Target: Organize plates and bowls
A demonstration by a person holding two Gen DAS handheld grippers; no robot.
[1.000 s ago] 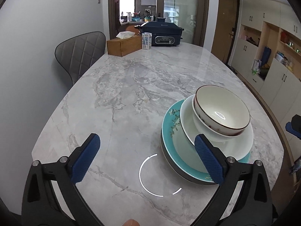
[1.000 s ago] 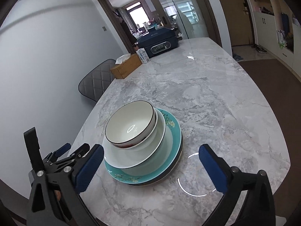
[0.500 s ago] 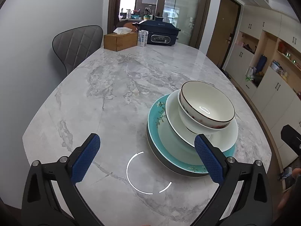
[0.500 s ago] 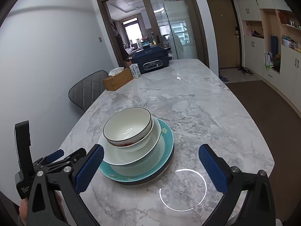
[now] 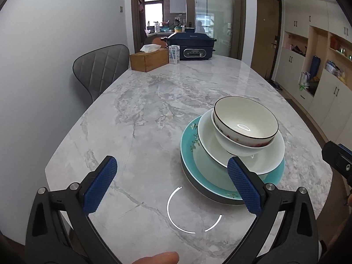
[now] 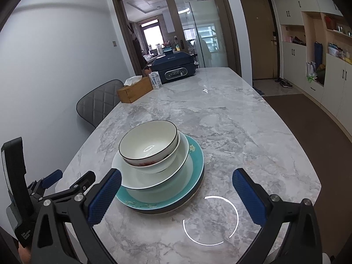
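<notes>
Plates and bowls sit in one stack near the front edge of the grey marble table (image 5: 154, 92). The left gripper (image 5: 171, 180) and right gripper (image 6: 176, 195) hang just before the stack, jaws apart and empty. The dark-rimmed white bowl (image 5: 245, 121) tops a second white bowl (image 6: 158, 165), a white plate (image 5: 270, 158) and a teal floral plate (image 6: 195, 158). Stacking looks finished; any next move would be carrying it two-handed.
</notes>
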